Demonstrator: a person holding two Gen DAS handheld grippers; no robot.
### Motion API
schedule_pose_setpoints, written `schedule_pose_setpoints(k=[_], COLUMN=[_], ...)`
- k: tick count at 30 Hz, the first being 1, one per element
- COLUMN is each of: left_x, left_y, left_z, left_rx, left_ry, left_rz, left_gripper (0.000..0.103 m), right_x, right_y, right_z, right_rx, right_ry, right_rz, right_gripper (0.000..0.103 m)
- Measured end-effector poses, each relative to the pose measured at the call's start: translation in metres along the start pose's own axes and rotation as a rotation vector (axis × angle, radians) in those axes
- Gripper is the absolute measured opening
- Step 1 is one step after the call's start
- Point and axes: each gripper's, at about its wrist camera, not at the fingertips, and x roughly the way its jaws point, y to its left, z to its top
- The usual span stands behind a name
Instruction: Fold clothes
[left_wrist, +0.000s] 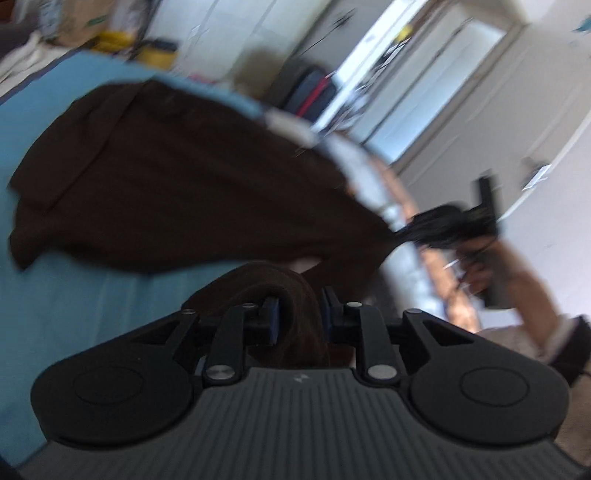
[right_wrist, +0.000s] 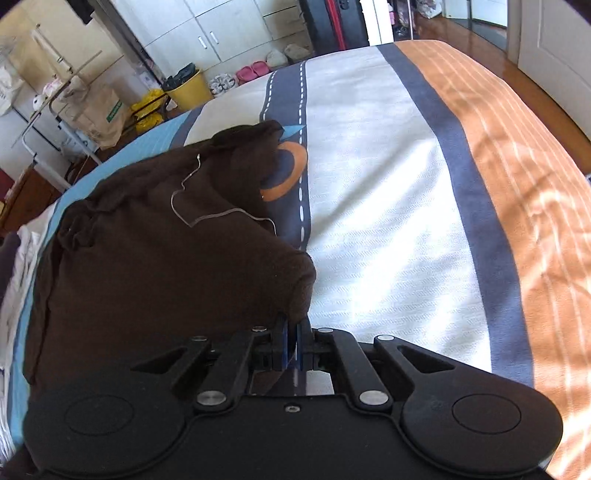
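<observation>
A dark brown garment (left_wrist: 166, 184) lies spread on the bed's blue part (left_wrist: 55, 314), blurred in the left wrist view. My left gripper (left_wrist: 299, 314) has a thick fold of that garment bunched between its pads, which stand a little apart and touch it. My right gripper (left_wrist: 404, 232), held in a person's hand (left_wrist: 517, 277), pulls one corner up off the bed to the right. In the right wrist view the right gripper (right_wrist: 293, 332) is shut on the brown garment (right_wrist: 147, 258) at its near corner. A thin pale thread (right_wrist: 192, 221) lies across the cloth.
The bed cover (right_wrist: 369, 184) has white, grey and orange bands to the right of the garment. Beyond the bed stand a yellow bin (right_wrist: 188, 88), a paper bag (right_wrist: 103, 114), slippers (right_wrist: 255, 70), white cupboards (right_wrist: 207, 37) and a dark suitcase (right_wrist: 332, 22).
</observation>
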Motion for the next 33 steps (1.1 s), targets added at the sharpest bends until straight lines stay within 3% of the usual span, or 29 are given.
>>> schedule_pose_setpoints(k=[3,5,9,14,16,19,22,23,24,25,26,27,30,33], left_x=[0.007,0.005,-0.001,-0.007,-0.011,-0.009,0.006,0.014,0.022,0.027,0.027,0.022,0.003,-0.048], left_y=[0.01,0.013,0.019,0.022,0.026,0.032,0.038,0.039,0.039,0.037,0.031,0.023,-0.001,-0.021], left_z=[-0.002,-0.001,0.001,0.003,0.005,0.005,0.004,0.004,0.003,0.002,0.004,0.007,0.016,0.031], left_rx=[-0.08,-0.093,-0.123,-0.114,-0.137,-0.185,-0.242,-0.26,-0.268,-0.244,-0.199,-0.157,-0.042,0.013], left_ry=[0.029,0.005,-0.039,-0.095,-0.1,-0.076,-0.032,-0.015,-0.01,-0.013,-0.026,-0.054,-0.149,-0.346], left_rz=[0.07,0.149,0.269,0.438,0.421,0.363,0.29,0.28,0.283,0.295,0.298,0.285,0.231,0.104], left_gripper=[0.026,0.035,0.036,0.037,0.044,0.048,0.059,0.059,0.054,0.018,0.005,0.004,0.004,0.004], right_x=[0.006,0.008,0.01,0.02,0.018,0.011,0.005,0.004,0.005,0.006,0.007,0.009,0.019,0.026], right_y=[0.013,0.011,0.003,0.006,-0.007,-0.025,-0.018,-0.014,-0.01,-0.006,-0.003,0.0,0.002,-0.003], right_z=[0.001,0.002,0.002,0.003,0.004,0.002,-0.004,-0.006,-0.008,-0.009,-0.01,-0.01,-0.012,-0.015], right_rx=[-0.031,-0.037,-0.011,-0.11,-0.029,0.122,0.122,0.117,0.113,0.114,0.12,0.129,0.158,0.194], right_ry=[-0.005,-0.003,0.0,-0.023,-0.009,0.01,0.023,0.028,0.036,0.046,0.061,0.078,0.139,0.182], right_rz=[-0.019,-0.024,-0.036,-0.267,-0.201,-0.032,0.068,0.096,0.125,0.161,0.2,0.23,0.277,0.286], right_gripper=[0.004,0.004,0.004,0.004,0.004,0.013,0.023,0.033,0.039,0.039,0.041,0.047,0.05,0.051])
